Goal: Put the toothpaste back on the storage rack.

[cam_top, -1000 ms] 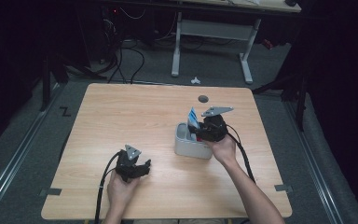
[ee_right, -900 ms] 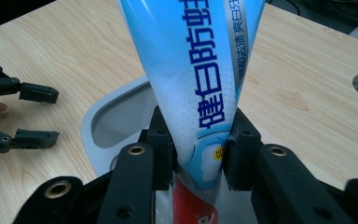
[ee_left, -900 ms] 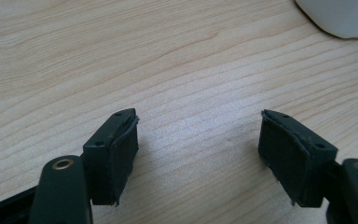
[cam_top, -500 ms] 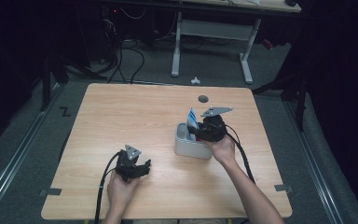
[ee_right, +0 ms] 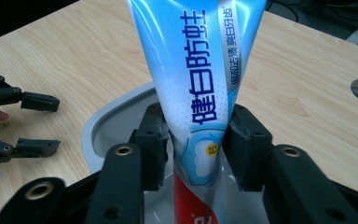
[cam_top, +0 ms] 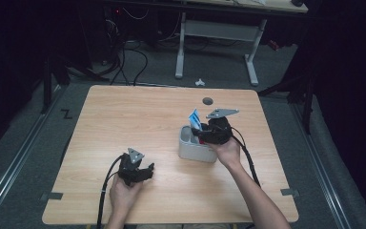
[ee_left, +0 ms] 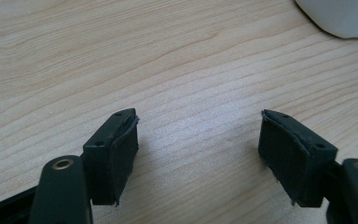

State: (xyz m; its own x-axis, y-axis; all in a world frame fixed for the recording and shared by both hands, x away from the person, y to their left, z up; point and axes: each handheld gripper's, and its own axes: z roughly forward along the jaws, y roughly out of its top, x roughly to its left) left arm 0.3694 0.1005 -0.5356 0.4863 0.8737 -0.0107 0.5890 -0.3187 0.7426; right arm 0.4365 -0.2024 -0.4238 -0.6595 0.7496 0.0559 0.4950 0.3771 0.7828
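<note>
Barely any change: tube held over the bin

Now, going left to right across the high view. Near the front left of the wooden worktop (cam_top: 124, 119), the left hand-held gripper (cam_top: 142, 173) rests low on the wood, in the same spot as half a second and a full second ago. Its own view shows the two black jaws spread wide apart with only bare wood grain between them; it holds nothing. A corner of the pale bin shows at the top right of that view.

Right of centre stands the bin (cam_top: 190, 149), a small grey open-topped container, unmoved across the three high-view pictures. Directly over it, the right hand-held gripper (cam_top: 201, 133) is closed on a blue and white toothpaste tube (cam_top: 195, 119). In the right gripper view the jaws pinch the tube (ee_right: 200, 93) from both sides, low on its body; its flat blue end stands up above the jaws, and its red lower part hangs down within the bin's rim (ee_right: 95, 128). Whether the tube touches the bin floor is hidden.

Since a second ago the right hand has hardly shifted, which suggests a pause at the bin: the tube seems either about to be let go inside or just gripped for lifting out. The pictures cannot settle which.
</note>
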